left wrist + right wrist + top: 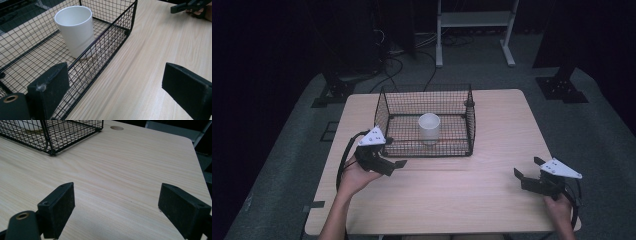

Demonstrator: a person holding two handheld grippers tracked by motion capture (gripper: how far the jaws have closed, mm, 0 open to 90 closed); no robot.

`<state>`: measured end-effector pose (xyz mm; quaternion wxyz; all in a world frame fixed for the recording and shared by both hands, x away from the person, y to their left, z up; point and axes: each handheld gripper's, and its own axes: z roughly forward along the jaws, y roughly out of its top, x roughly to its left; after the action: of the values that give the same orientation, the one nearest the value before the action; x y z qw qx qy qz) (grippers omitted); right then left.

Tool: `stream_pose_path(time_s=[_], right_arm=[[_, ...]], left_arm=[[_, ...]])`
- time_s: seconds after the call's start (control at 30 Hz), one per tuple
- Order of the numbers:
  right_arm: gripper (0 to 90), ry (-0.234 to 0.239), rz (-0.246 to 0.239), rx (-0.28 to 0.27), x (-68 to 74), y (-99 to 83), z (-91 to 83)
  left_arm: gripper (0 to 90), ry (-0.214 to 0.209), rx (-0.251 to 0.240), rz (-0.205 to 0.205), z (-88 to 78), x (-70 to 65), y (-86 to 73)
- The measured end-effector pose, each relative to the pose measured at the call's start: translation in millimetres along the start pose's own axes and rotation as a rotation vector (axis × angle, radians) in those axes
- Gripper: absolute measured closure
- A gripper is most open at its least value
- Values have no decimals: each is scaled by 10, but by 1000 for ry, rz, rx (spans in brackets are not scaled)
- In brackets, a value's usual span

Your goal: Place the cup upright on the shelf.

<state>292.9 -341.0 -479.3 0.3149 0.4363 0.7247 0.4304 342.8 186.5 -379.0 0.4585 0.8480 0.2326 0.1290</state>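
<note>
Dark floor and black stands surround a pale wooden counter [492, 150] with rounded corners. On the left, the left tool [393, 163] is held in the person's left hand [354, 176], its jaws spread wide with nothing between them. In the left gripper view one jaw sits just beside the near wall of a black wire basket [110, 35], the other over bare wood. Just ahead of this tool and to its right, a white cup [429, 128] stands upright inside the basket, near the middle of the mesh floor; it is plain, smooth and slightly tapered, with its mouth open upward. The basket [469, 120] has four low mesh walls and an open top. Open wood runs between the two tools and along the near edge. At the right, the right tool [527, 170] hovers near the counter's right edge, jaws wide apart and empty, well apart from the basket, which lies ahead of it to the left [50, 135]. A round hole [116, 128] shows in the counter beyond.
</note>
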Motion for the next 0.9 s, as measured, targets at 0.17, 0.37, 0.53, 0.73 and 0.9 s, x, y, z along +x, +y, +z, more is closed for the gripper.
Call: stream_pose_path(time_s=[0.17, 0.37, 0.53, 0.73, 0.9], right_arm=[[131, 0, -2, 1, 0, 0, 1], [131, -1, -2, 0, 1, 0, 1], [131, -2, -6, -1, 2, 0, 1], [131, -2, -5, -1, 2, 0, 0], [131, -2, -7, -1, 3, -1, 0]], left_arm=[[67, 11, 0, 5, -12, -33, -33], [67, 6, -10, 0, -30, -79, -85], [67, 8, -17, -9, -52, -100, -132], [67, -2, -31, -17, -65, -136, -179], [67, 8, -35, -18, -77, -159, -226]])
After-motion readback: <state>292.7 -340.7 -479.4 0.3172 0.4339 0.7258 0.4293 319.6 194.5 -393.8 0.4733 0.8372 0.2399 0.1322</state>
